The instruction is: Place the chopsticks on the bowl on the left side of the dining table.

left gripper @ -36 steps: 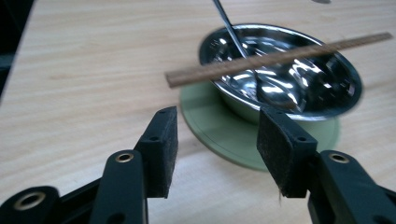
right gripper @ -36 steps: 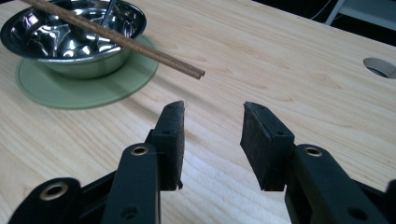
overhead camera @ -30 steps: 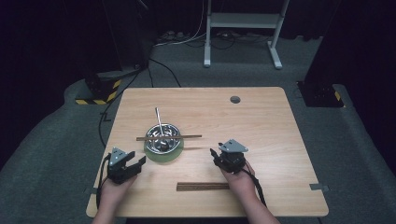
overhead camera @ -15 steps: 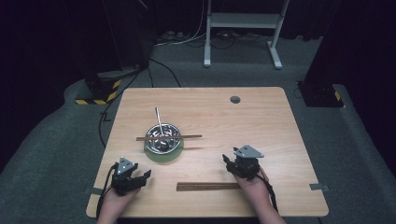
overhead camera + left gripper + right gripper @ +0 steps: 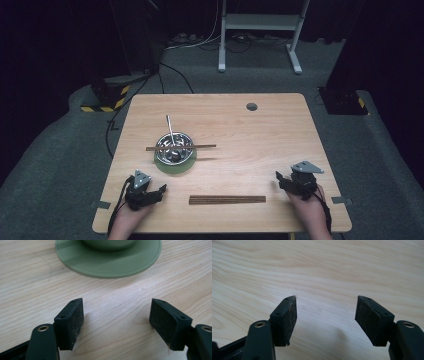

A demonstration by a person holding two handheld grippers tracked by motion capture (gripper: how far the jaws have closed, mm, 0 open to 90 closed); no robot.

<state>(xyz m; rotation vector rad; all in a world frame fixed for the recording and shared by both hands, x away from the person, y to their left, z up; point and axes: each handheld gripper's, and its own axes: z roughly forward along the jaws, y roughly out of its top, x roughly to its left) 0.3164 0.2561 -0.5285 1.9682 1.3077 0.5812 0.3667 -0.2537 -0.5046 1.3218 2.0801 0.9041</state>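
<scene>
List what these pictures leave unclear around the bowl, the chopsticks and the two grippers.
- Bowl contents: high view, too small, and crossed by the stick on its rim.
- Bowl in the left gripper view: cut off by the top edge above the green plate.
- Chopsticks: high view, too small to count.
- Left gripper and right gripper: high view, too small to judge whether they touch the table.

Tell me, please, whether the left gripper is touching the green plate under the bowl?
Apart. In the left gripper view, bare table lies between the open left gripper and the green plate's rim; the high view shows the same gap.
</scene>
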